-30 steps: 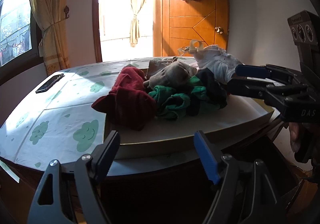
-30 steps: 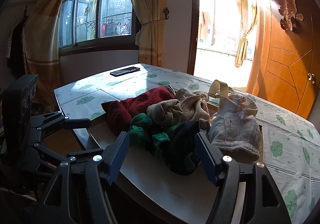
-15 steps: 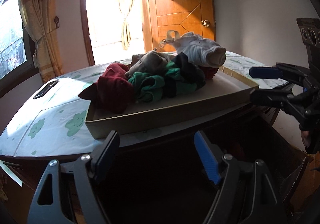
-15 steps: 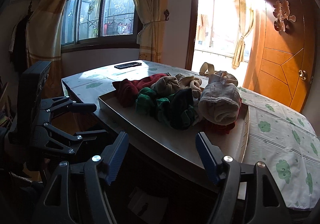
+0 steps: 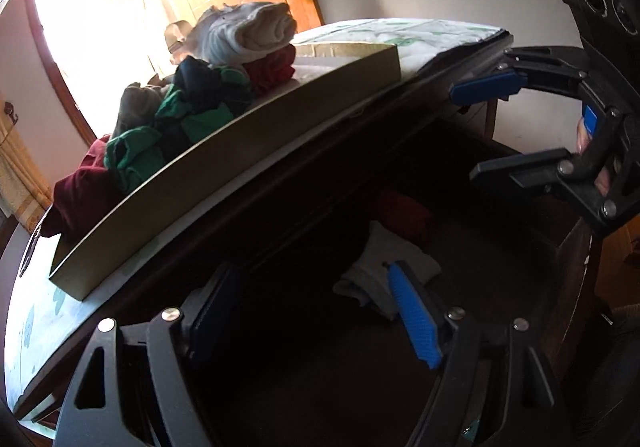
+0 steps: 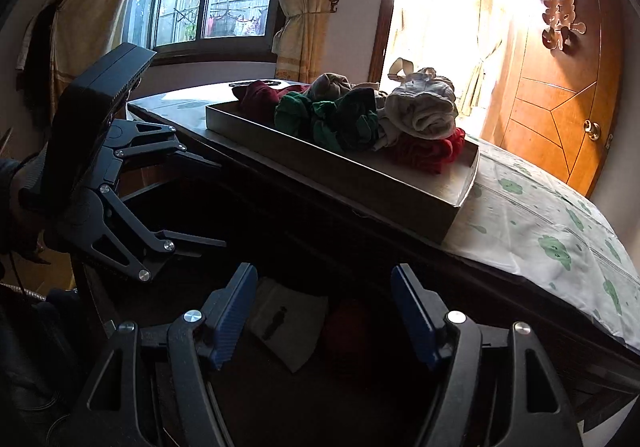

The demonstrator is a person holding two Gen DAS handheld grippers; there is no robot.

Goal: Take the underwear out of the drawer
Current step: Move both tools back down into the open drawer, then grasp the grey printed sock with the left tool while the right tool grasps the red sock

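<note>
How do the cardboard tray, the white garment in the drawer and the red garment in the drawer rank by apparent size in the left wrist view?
1. Cardboard tray, by far the largest.
2. White garment in the drawer.
3. Red garment, slightly smaller, though the dark drawer hides its edges, so that gap is unsure.

Left gripper [image 5: 316,311]: jaws parted wide, nothing between the pads, pointed steeply downward, view rolled to one side. Right gripper [image 6: 324,317]: jaws parted, nothing clamped, angled downward. Each shows at the other's flank, just beside it and apart. Fingertips [image 5: 582,135] of a hand wrap the right gripper's body.
</note>
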